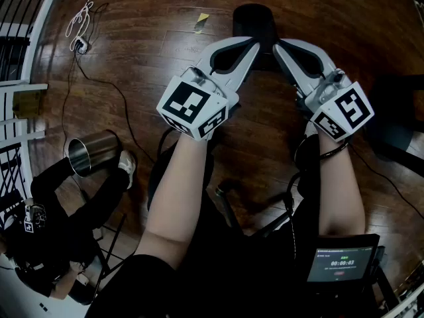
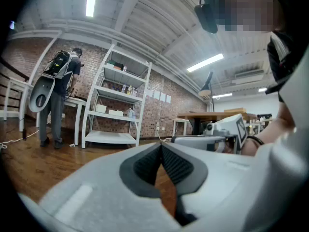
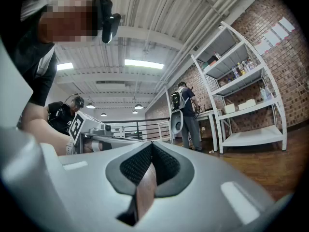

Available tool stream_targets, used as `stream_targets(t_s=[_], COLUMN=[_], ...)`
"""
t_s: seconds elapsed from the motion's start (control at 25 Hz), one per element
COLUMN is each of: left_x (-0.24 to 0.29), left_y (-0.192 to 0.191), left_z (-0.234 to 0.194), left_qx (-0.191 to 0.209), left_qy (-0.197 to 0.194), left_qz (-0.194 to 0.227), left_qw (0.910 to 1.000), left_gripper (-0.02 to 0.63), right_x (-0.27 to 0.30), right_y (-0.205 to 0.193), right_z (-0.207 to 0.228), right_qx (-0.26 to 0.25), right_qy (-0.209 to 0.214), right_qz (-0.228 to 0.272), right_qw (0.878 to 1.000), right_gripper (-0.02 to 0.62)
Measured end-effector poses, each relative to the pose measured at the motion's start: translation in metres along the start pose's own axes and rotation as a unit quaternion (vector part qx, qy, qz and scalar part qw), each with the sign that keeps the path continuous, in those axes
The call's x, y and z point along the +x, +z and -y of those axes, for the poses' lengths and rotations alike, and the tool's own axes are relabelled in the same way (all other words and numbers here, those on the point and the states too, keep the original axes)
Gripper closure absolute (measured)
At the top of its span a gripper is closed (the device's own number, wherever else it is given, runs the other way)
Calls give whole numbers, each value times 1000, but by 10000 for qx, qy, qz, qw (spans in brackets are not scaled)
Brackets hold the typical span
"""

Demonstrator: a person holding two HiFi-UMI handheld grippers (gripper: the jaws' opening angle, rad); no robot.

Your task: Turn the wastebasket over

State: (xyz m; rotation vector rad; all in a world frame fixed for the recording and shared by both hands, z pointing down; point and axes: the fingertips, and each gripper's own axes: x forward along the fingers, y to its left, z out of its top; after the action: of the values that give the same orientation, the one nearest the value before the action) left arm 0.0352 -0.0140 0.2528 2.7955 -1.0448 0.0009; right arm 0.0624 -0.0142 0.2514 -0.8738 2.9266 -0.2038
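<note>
The left gripper (image 1: 254,43) and the right gripper (image 1: 278,45) are held level, jaws pressed together on nothing. The dark wastebasket (image 1: 255,18) is seen on the wooden floor (image 1: 152,18), just beyond both tips.

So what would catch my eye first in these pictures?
The white left gripper and right gripper, both shut and empty, are held side by side over a dark wooden floor. At lower left, a shiny metal can is next to a person in black.
</note>
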Motion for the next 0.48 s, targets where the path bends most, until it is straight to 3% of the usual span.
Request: stream_targets(t_s=[0.48], left_x=[1], left_y=[22], left_z=[-25], left_qx=[38], left_qy=[28], left_qz=[141], left_qw=[9999], left_gripper=[603], right_x=[26], right_y=[10], right_z=[2], right_qx=[-211], right_qy=[113], right_qz=[-89], right_qw=[9997], right_gripper=[584])
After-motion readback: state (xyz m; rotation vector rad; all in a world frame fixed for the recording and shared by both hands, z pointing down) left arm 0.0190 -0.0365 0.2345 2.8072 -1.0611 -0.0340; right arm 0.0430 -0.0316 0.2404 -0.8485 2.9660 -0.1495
